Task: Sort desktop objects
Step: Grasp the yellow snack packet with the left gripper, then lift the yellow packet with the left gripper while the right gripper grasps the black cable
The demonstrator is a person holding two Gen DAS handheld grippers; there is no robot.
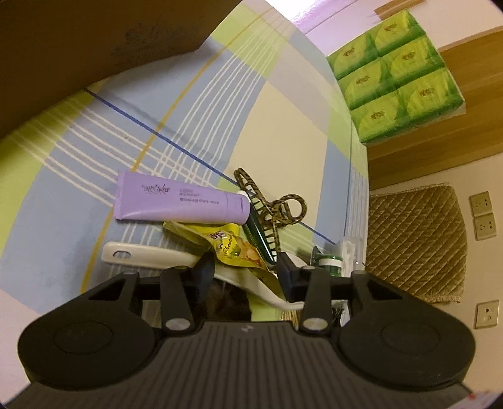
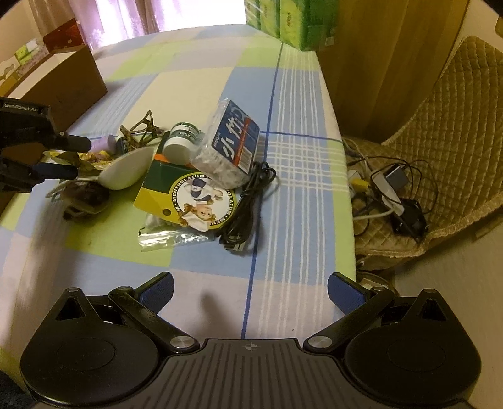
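Left wrist view shows the left gripper [image 1: 243, 267] lowered into a heap of small items on the checked tablecloth [image 1: 283, 126], its jaws parted on either side of a yellow snack packet [image 1: 234, 250] with a gap showing, nothing clamped. Just beyond lie a purple tube [image 1: 179, 201], a striped hair claw [image 1: 270, 210] touching the tube's cap, and a white shoehorn [image 1: 141, 254] running under the packet; a cardboard box [image 1: 78, 47] fills the upper left corner. Right wrist view supplies what the first cannot: the right gripper [image 2: 250, 291] hovers over bare cloth near the table edge, jaws spread wide and empty, well apart from the heap. It also shows a green and yellow Mentholatum box [image 2: 176, 192], a white-capped jar [image 2: 180, 144] resting on it, a clear pack of cotton swabs [image 2: 229, 141] leaning against the jar, a coiled black cable [image 2: 248, 207] beside the box, and a crumpled clear wrapper [image 2: 169, 237] in front. Stacked green tissue packs [image 2: 292, 22] stand at the far corner. A quilted chair cushion [image 2: 446, 132] carries tangled chargers beyond the table.
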